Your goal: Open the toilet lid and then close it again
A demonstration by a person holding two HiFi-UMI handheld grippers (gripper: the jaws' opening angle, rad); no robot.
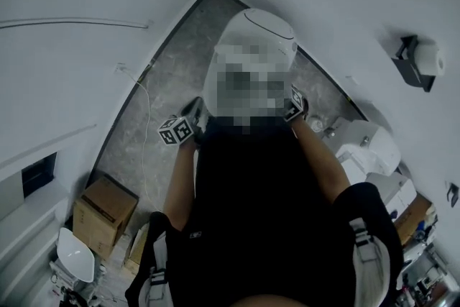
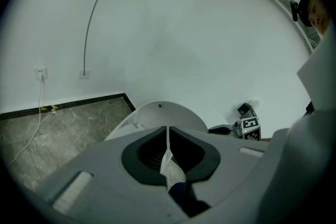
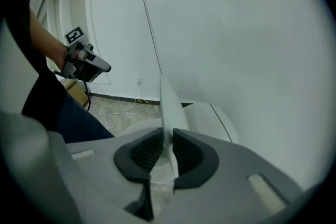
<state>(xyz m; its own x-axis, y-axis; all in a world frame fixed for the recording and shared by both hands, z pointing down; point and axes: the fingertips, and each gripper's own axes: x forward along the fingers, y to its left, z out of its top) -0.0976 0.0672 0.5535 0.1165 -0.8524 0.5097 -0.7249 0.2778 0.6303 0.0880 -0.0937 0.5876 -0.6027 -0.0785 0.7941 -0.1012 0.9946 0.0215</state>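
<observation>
Toilet lid [image 1: 255,36] lies straight ahead of the standing person, close to the wall, white and rounded. Left gripper [image 2: 168,157] is at its left edge. Its fingers [image 2: 143,156] are all but closed, with a thin white rim pinched between the pads; this is judged to be the lid's edge. Right gripper [image 3: 167,150] is at the opposite edge. Its fingers [image 3: 144,152] stand slightly wider and bear on a thin white panel seen edge-on, again taken for the lid.

Step in hand, by judgement: swinging the lid on its hinge with a grip at each side. Recommended practice:
- Hold both hands level with one another so the panel does not twist.
- Follow the arc about the hinge rather than pulling straight.
- Make the pinch light but sure on so thin a rim.
- Slow before the end of travel, so the lid neither knocks the wall behind nor drops onto the seat.

Limits of observation:
- A mosaic patch covers the middle of the toilet in the head view, so seat, bowl and the lid's angle cannot be read.
- Person's torso hides the near rim.
- Hinge is not visible in any view.
- Whether the lid is going up or coming down cannot be determined.
</observation>
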